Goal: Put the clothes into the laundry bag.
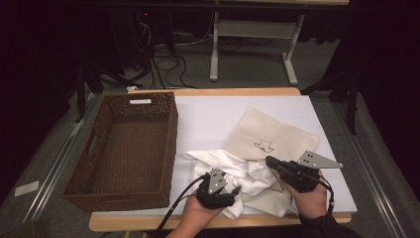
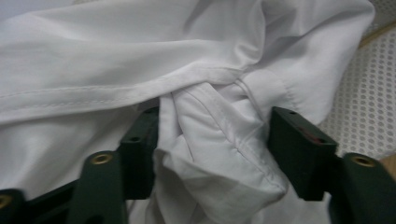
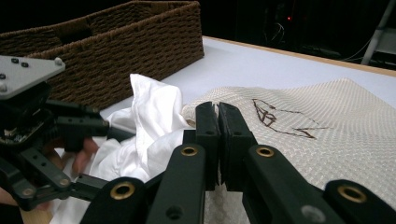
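Note:
A crumpled white cloth [image 1: 233, 166] lies at the table's front, partly over a beige mesh bag [image 1: 277, 134] with a dark drawing on it. My left gripper [image 1: 234, 191] points into the cloth's front edge. In the left gripper view a puffy fold of the white cloth [image 2: 215, 140] sits between the jaws of the left gripper [image 2: 215, 135] and touches them but looks unsqueezed. My right gripper [image 1: 270, 161] hovers at the cloth's right side. In the right gripper view the right gripper [image 3: 217, 112] has its jaws shut together, just above the beige bag [image 3: 327, 130] and beside the white cloth [image 3: 154, 107].
A brown wicker basket [image 1: 171, 139] stands on the left of the table, its wall [image 3: 140, 42] rising behind the cloth in the right gripper view. The white table top [image 1: 213, 119] stretches behind the bag. Table legs and cables are on the floor beyond.

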